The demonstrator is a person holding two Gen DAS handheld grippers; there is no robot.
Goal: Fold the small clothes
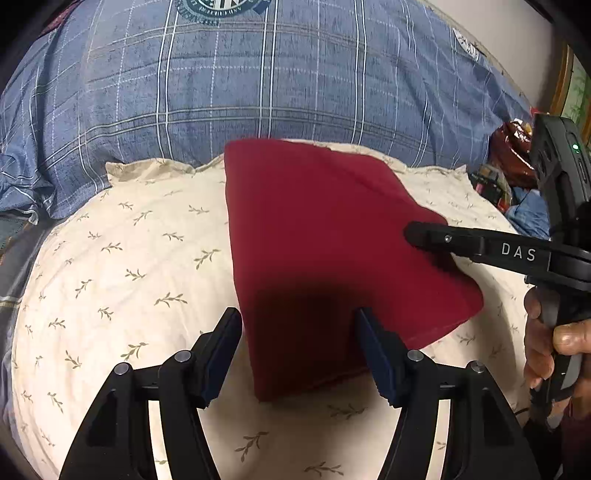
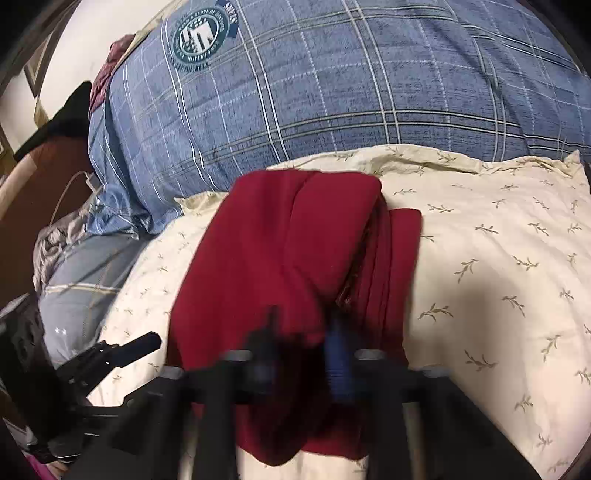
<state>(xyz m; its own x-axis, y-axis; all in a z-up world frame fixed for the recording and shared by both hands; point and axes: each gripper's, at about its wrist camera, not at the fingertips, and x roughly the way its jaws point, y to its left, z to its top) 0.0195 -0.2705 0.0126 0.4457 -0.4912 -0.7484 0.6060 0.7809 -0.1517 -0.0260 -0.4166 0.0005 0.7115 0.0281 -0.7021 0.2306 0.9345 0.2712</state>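
A dark red folded garment lies on a cream leaf-print pillow. My left gripper stands open at the garment's near corner, one finger at its left edge and the other over the cloth. My right gripper comes in from the right, its tip on the garment's right side. In the right wrist view the garment shows stacked layers along its right edge. There my right gripper is blurred, its jaws narrow with a bunch of red cloth pinched between them. The left gripper's finger shows at lower left.
A blue plaid duvet with a round crest rises behind the pillow. Bags and clutter sit at the far right. A person's hand holds the right gripper's handle. Grey cloth and a white cable lie at the left.
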